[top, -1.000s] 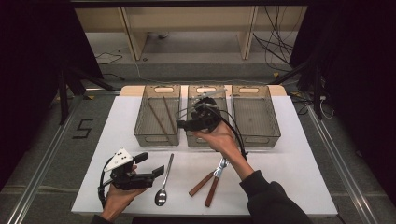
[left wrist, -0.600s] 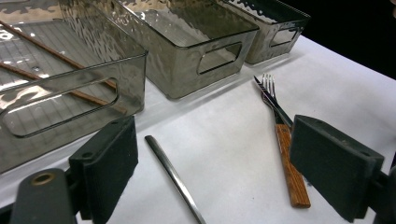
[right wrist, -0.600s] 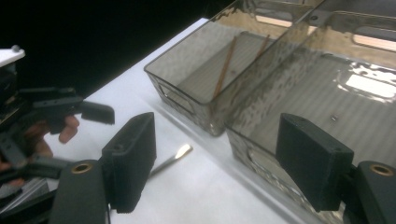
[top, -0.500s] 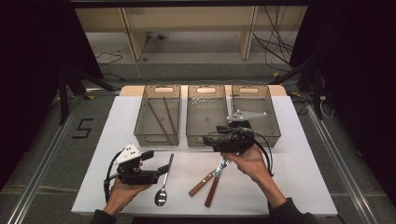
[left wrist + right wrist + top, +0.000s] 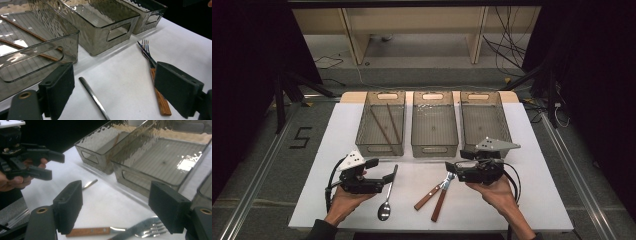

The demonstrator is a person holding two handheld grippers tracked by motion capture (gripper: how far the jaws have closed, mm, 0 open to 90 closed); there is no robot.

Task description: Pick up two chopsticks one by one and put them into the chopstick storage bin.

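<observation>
My left gripper (image 5: 383, 172) rests in a hand at the near left, open and pointing right. A metal spoon (image 5: 386, 201) lies just beyond it, and its handle (image 5: 93, 97) runs between the jaws without touching them. My right gripper (image 5: 451, 167) is held low at the near right, pointing left. It is open, its jaws have just been opening, and nothing is between them (image 5: 117, 207). Two wooden-handled forks (image 5: 437, 196) lie crossed on the white table (image 5: 522, 200), their heads right at the right gripper's tips. The tines (image 5: 147, 228) sit below the jaws.
Three clear grey bins stand in a row at the back. The left bin (image 5: 362, 131) holds two brown chopsticks (image 5: 384, 124). The middle bin (image 5: 434, 149) and the right bin (image 5: 507, 131) look bare. Beyond the table is a dark floor with cables.
The right hand came back from above the middle bin toward the near right and sank beside the forks. The left hand shifted only slightly.
</observation>
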